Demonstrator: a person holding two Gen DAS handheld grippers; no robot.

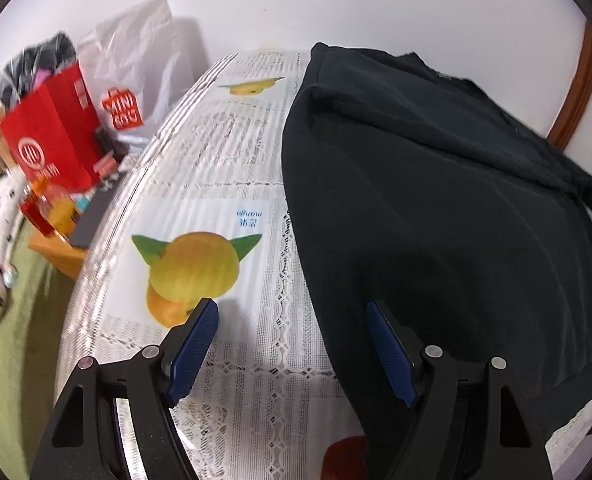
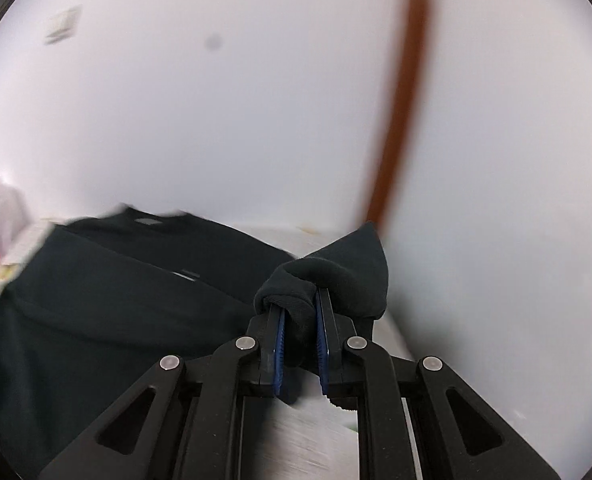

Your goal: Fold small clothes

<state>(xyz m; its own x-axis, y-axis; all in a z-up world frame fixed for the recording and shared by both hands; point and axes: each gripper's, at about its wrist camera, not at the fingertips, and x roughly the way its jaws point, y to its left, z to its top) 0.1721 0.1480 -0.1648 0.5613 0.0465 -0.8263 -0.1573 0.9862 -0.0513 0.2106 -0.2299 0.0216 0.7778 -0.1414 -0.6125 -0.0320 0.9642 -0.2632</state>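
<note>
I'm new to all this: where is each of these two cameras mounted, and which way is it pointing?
Left wrist view: on the left tongs, looking forward and down past their open blue fingers at the fruit-print tablecloth and the dark garment.
Right wrist view: on the right tongs, facing the white wall; their fingers pinch a bunched corner of the garment.
Shared: the same dark garment, tablecloth and wall. No hand or sleeve shows in either.

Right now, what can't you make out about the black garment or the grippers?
- Right wrist view: black garment motion-blurred; which part the right gripper pinches is unclear.
- Left wrist view: garment's right end runs off the tablecloth edge, so the right gripper's grip is hidden.
- Left gripper appears only in its own view.
</note>
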